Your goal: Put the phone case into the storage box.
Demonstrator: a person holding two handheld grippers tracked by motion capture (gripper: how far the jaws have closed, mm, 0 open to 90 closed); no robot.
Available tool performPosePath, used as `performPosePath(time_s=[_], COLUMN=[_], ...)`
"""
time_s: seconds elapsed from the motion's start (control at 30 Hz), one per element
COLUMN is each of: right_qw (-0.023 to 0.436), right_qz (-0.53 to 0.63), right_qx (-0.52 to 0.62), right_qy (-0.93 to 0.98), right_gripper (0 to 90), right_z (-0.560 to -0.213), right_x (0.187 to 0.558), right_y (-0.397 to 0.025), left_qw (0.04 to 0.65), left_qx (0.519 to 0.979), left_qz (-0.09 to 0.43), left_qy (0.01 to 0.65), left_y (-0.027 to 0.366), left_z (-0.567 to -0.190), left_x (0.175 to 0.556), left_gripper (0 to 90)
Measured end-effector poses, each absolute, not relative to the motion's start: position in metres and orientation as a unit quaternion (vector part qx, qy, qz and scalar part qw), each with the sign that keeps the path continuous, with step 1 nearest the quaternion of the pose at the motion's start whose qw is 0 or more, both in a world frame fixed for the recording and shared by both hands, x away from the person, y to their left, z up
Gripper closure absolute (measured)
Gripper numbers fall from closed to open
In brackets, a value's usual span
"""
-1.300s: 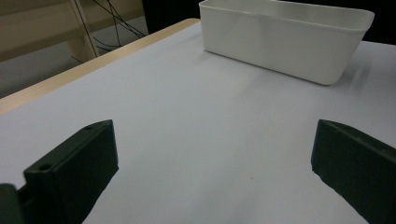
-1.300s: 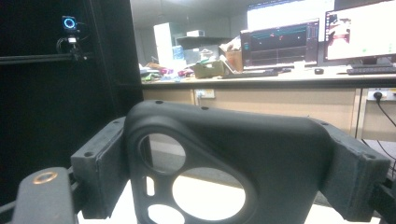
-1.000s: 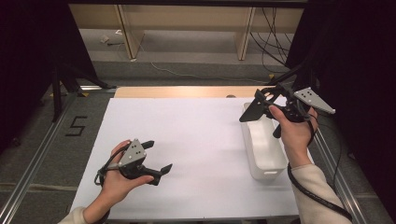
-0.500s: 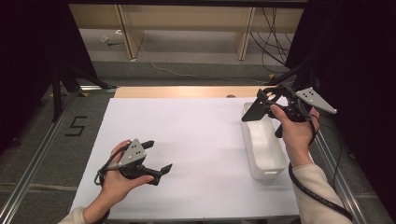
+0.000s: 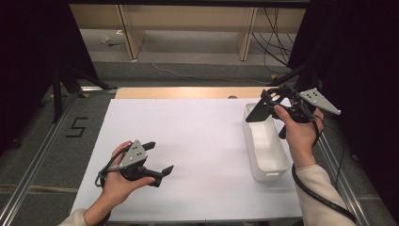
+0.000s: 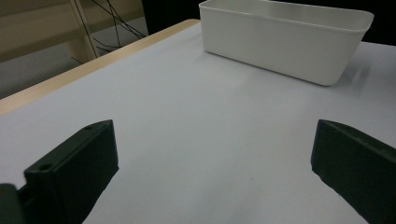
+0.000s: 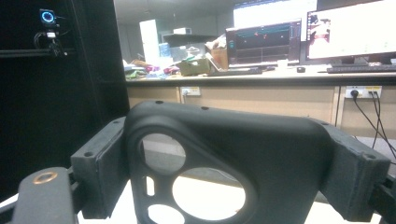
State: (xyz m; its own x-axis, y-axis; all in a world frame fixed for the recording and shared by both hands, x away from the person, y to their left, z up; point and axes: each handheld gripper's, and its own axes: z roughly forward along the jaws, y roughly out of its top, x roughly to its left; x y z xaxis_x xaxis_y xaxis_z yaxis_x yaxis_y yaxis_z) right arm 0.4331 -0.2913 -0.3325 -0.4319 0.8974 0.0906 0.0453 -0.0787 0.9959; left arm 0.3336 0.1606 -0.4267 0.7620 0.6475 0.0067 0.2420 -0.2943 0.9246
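So the biggest thing here is the worktop point(image 5: 202, 141), covered in a plain white sheet with a strip of bare wood showing along its far edge. On the right side of it sits a long white plastic bin point(image 5: 266, 143), open at the top, running front to back. From the left gripper view the same bin point(image 6: 285, 39) sits well ahead on the white surface, with nothing between it and the jaws.

The right gripper point(image 5: 270, 107) is held up in the air by the person's right hand point(image 5: 301, 134), above the bin's far end. Its jaws are clamped on a flat black plastic part point(image 7: 224, 154), a thick plate with a rounded outline and a few cutouts, one round hole and a bigger oval one. In the high view the black plastic part point(image 5: 259, 111) sticks out to the left of the hand, over the bin's far rim.

The left gripper point(image 5: 157, 160) is down low at the near left of the worktop, held in the left hand point(image 5: 120, 181). Its jaws are wide apart with nothing in them, pointing across the sheet toward the bin.
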Motion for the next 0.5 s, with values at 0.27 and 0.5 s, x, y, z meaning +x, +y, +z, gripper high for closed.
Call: performPosePath(time_s=[0.27, 0.5], right_qw=[0.348, 0.349], right_qz=[0.611, 0.609], right_qx=[0.408, 0.409], right_qy=[0.583, 0.583], right_gripper=[15.8, 15.8], right_z=[-0.3332, -0.3342], right_x=[0.4338, 0.4346], right_y=[-0.2931, -0.2938], left_qw=[0.522, 0.522], left_qx=[0.780, 0.780], left_qz=[0.194, 0.195], left_qy=[0.286, 0.285], left_y=[0.1604, 0.1606], left_z=[-0.4269, -0.4269], left_x=[0.3336, 0.3337], left_gripper=[0.3, 0.3])
